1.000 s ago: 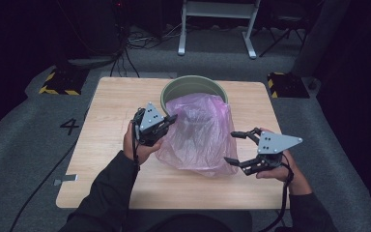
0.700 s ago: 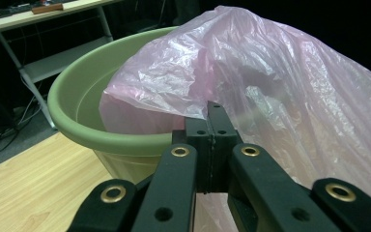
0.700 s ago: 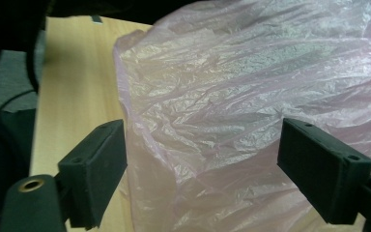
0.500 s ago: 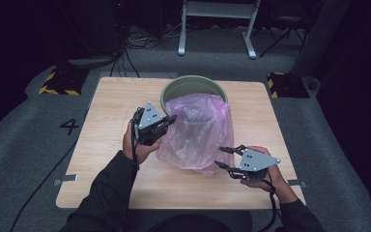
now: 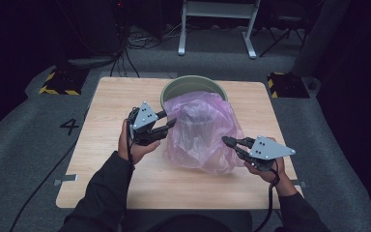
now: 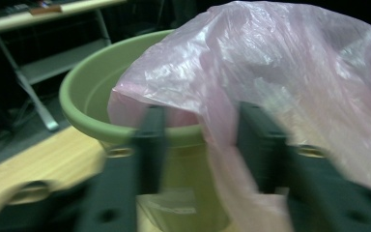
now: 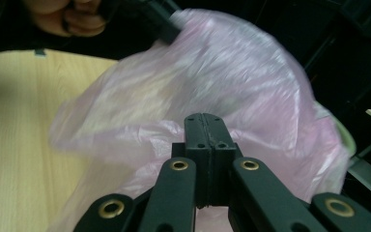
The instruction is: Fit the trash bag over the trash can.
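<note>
A pale green bucket stands at the back middle of the wooden table, and a thin pink plastic bag is draped over its mouth and down its front. My left gripper is at the bag's left side. Its jaws have just been opening and stand apart, with a fold of the bag hanging loose between them in front of the bucket's rim. My right gripper is at the bag's lower right edge. Its jaws are pressed together on the film.
The bag's loose lower part lies spread on the table in front of the bucket. A metal desk frame and cables stand on the grey floor behind the table. A painted 4 marks the floor at the left.
The right gripper came in from the right with open jaws, reached the bag's lower right edge and shut there. The left gripper stayed at the bag's left side.
</note>
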Action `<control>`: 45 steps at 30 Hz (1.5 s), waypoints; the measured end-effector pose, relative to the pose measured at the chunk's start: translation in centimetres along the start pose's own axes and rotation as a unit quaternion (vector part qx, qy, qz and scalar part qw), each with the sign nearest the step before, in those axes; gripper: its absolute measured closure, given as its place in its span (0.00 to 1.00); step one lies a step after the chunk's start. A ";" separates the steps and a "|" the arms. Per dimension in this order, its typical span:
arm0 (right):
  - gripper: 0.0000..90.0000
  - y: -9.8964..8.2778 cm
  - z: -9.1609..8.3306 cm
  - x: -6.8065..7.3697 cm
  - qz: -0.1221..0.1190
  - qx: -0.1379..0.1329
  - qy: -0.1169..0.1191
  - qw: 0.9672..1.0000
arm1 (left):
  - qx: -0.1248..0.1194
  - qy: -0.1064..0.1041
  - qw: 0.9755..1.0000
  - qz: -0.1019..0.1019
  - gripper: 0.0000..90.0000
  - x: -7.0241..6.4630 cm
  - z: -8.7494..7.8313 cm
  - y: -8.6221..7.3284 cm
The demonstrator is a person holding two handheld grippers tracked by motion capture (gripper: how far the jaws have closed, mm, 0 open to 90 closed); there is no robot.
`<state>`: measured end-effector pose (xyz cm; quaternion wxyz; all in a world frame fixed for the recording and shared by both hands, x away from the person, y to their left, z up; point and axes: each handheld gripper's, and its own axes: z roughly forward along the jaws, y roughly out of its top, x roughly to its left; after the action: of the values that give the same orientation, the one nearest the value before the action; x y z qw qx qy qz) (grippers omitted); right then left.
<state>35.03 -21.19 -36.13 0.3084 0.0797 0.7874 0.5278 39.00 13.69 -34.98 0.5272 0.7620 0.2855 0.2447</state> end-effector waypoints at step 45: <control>1.00 3.7 3.5 -5.3 0.087 0.014 -0.029 0.996 | 0.022 -0.105 0.990 0.093 0.20 -8.5 -0.6 -4.3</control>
<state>40.46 -19.23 -31.61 0.2826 0.1676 0.7754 0.5393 31.74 9.40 -39.45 0.5124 0.8180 0.1622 0.2052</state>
